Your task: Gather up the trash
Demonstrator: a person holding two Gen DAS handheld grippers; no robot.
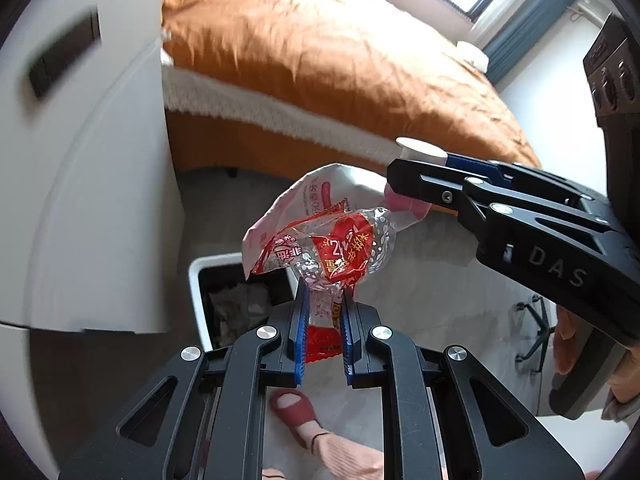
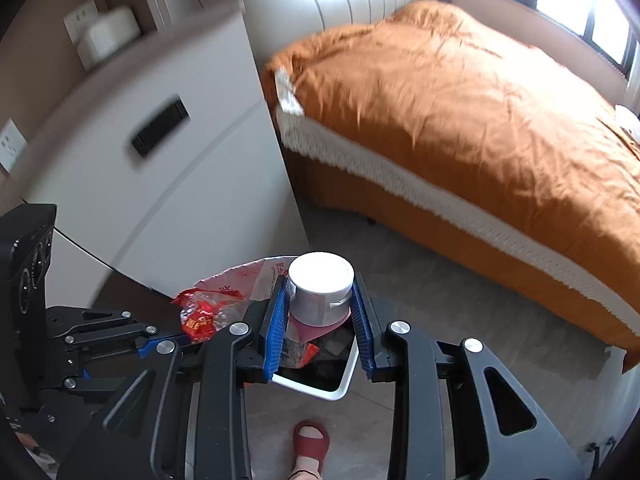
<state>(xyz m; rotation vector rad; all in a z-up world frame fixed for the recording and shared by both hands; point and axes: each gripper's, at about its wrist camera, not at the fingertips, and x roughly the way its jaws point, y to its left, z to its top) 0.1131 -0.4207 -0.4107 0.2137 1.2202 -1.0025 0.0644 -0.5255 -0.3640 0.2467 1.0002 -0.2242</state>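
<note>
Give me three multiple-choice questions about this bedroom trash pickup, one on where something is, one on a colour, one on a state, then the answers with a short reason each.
1. Where is the white trash bin?
A. on the bed
B. on the floor below the grippers
C. on the cabinet

2. What colour is the bedspread?
A. orange
B. blue
C. grey

3. What is the right gripper doing?
A. hanging open and empty
B. clamping a slipper
C. gripping a white cup

Answers:
1 B: the bin's rim shows on the floor under both grippers.
2 A: the cover is orange in both views.
3 C: the blue pads press the white cup, while the left gripper pinches a snack wrapper.
</note>
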